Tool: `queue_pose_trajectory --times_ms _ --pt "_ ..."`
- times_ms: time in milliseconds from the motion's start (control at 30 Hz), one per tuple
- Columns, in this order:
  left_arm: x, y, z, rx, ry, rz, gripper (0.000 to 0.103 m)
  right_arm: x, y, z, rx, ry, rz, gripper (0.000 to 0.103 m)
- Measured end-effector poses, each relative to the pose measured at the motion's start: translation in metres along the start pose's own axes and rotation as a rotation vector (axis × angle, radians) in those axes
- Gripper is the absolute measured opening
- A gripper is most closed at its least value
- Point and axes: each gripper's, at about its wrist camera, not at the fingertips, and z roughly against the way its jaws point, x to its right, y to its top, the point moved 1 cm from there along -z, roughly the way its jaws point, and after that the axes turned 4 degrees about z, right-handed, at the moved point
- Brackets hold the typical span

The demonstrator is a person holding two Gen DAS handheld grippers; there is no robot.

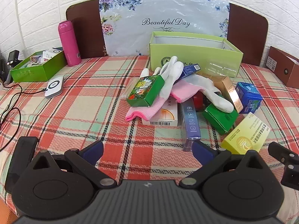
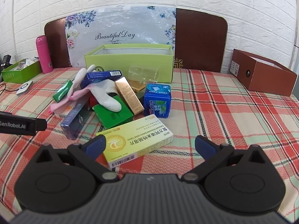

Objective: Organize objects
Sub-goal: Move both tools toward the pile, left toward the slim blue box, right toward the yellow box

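A pile of small things lies mid-bed: a green carton (image 1: 145, 91), white gloves with pink cuffs (image 1: 172, 71), a purple box (image 1: 190, 121), a blue mint tin (image 2: 158, 100), a gold box (image 2: 129, 95) and a yellow medicine box (image 2: 138, 141). Behind the pile stands an open light-green box (image 2: 129, 65). My left gripper (image 1: 147, 147) is open over bare bedspread in front of the pile, holding nothing. My right gripper (image 2: 150, 143) is open too; the yellow box lies low between its fingers, near the left finger (image 2: 97, 145), and no pad presses on it.
A pink bottle (image 1: 69, 43) and a small green box (image 1: 37, 67) of items stand at the back left, near a white device (image 1: 54, 86) with cables. A brown box (image 2: 261, 74) sits at the far right. A clear plastic container (image 2: 143, 72) lies against the light-green box.
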Motion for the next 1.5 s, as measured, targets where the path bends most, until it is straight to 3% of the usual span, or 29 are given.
queue_pose_trajectory --times_ms 667,967,1200,1367,1500 --pt "0.002 0.001 -0.010 -0.029 -0.027 0.000 0.103 -0.003 -0.004 -0.016 -0.050 0.007 -0.014 0.103" --pt "-0.005 0.003 -0.021 -0.048 -0.019 0.011 0.103 -0.011 -0.004 -0.041 -0.088 -0.011 -0.038 0.103" --pt "-0.012 0.006 -0.028 -0.058 -0.027 0.036 0.103 -0.026 0.009 -0.065 -0.062 -0.031 -0.073 0.103" --pt "-0.017 0.005 -0.034 -0.078 -0.026 0.050 0.103 -0.042 0.013 -0.088 -0.080 -0.037 -0.020 0.103" --pt "-0.018 0.007 -0.036 -0.071 -0.041 0.057 0.103 -0.039 0.006 -0.082 -0.077 -0.055 0.036 0.103"
